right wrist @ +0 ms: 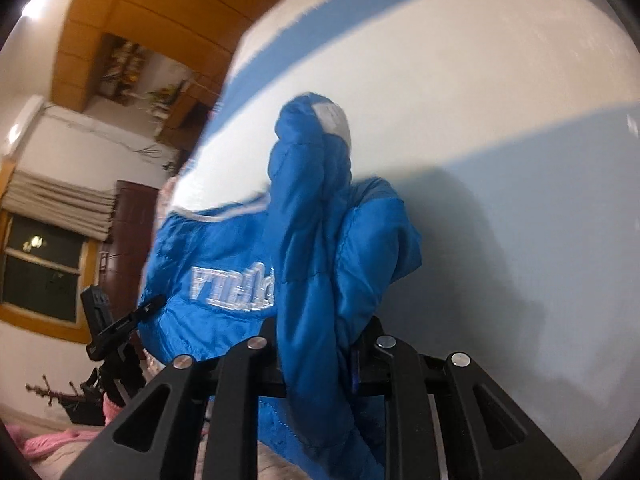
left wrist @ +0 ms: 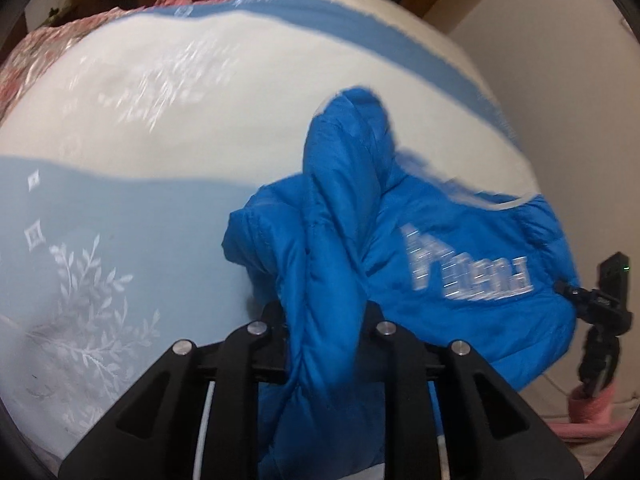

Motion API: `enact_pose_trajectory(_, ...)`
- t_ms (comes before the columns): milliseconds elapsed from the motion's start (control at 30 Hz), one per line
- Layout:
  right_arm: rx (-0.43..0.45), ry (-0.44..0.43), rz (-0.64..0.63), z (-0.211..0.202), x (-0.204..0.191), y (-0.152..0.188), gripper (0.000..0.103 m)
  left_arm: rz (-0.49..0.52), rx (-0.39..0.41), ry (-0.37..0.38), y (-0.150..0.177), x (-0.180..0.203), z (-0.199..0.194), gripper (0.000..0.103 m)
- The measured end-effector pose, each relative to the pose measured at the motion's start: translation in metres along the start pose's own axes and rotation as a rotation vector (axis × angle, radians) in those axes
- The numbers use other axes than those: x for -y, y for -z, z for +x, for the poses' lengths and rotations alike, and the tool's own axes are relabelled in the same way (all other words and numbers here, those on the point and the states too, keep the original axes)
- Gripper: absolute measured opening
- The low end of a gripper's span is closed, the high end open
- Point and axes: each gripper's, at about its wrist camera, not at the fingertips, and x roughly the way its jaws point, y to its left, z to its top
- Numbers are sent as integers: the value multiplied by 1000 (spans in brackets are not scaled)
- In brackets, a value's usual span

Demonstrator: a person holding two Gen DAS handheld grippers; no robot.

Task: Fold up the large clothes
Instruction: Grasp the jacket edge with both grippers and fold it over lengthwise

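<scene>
left gripper (left wrist: 326, 316): jaws clamped on a thick fold of the bright blue quilted puffer jacket (left wrist: 400, 248), fabric bunched between the black fingers (left wrist: 248, 344) and spilling toward the camera. right gripper (right wrist: 326, 328): jaws likewise clamped on a bunch of the same jacket (right wrist: 304, 240), fingers (right wrist: 394, 354) pressed against it on both sides. jacket is lifted, with a rounded hump standing up above each grip and silver lettering (left wrist: 468, 276) on the panel between the two grippers. it hangs over the pale blue and white bedsheet with a leaf pattern (left wrist: 120, 208), near its right side in the left wrist view. pink floral quilt (left wrist: 60, 44) at far left edge of the bed. motion blur in both views.
</scene>
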Motion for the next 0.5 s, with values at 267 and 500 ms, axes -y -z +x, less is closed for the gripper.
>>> enact_pose_trajectory(267,16,86,91,53,47,13,36,-38,27,24,18,-29,41,48)
enact_pose_trajectory(500,56,73,123,53,55,25,40,-21,37,-21,23,-21,34,49)
